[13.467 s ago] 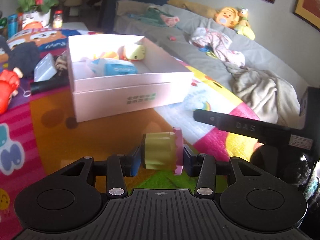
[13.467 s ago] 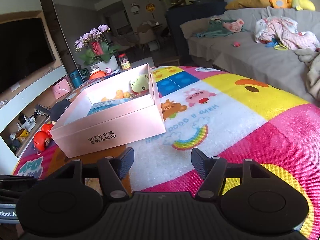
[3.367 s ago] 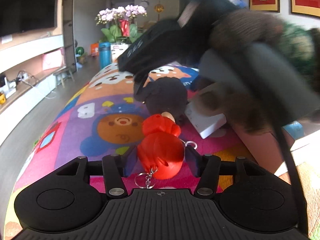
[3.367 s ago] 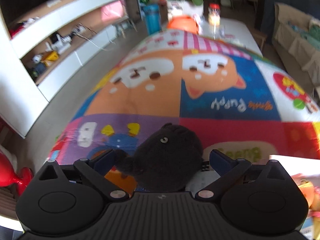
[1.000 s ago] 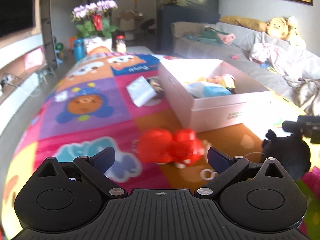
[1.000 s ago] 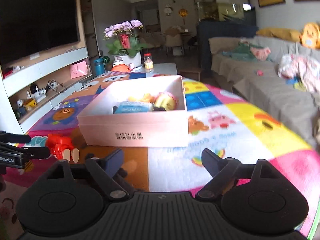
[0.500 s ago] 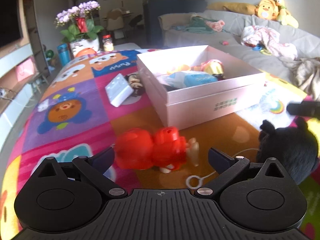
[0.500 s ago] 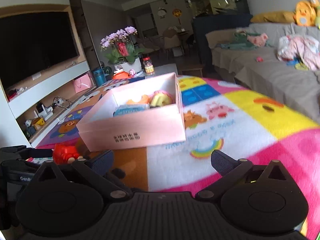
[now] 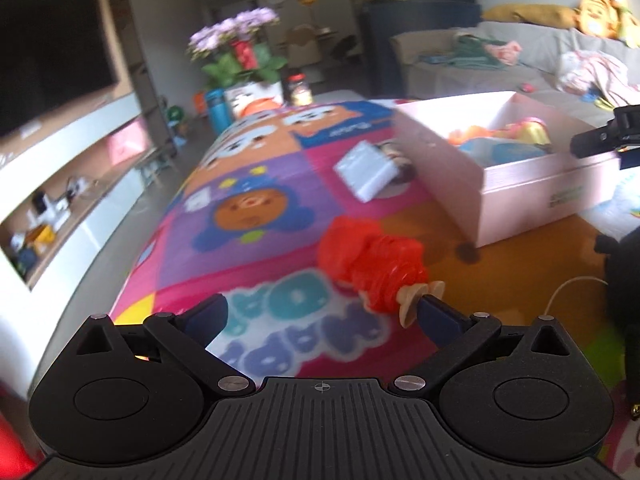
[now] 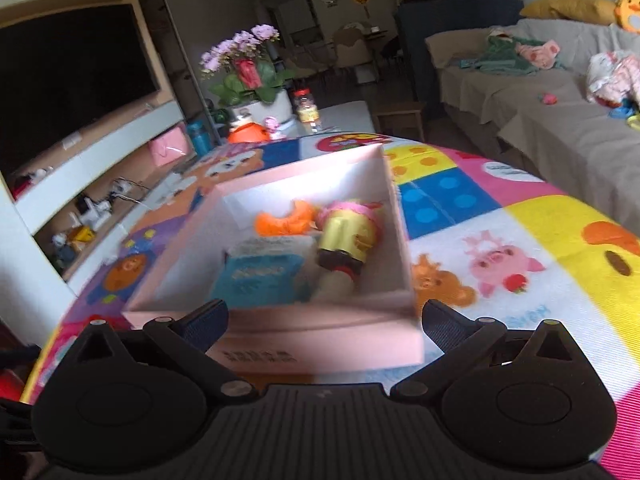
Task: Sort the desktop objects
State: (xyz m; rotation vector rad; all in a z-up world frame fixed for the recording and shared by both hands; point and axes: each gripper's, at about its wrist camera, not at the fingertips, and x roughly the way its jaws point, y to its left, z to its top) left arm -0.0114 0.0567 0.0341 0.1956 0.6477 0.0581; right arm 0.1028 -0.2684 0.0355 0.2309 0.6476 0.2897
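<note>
Mat (image 9: 280,200): left-wrist-only red toy (image 9: 372,268), seemingly lying.

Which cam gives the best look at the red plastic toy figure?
Left wrist. The red plastic toy figure lies whole on the colourful play mat, just ahead of the open left hand-held gripper, though blurred. The right wrist view shows at most a red sliver at its left edge.

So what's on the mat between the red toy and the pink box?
Nothing: in the left wrist view, only bare orange mat lies between the red toy and the pink box.
</note>
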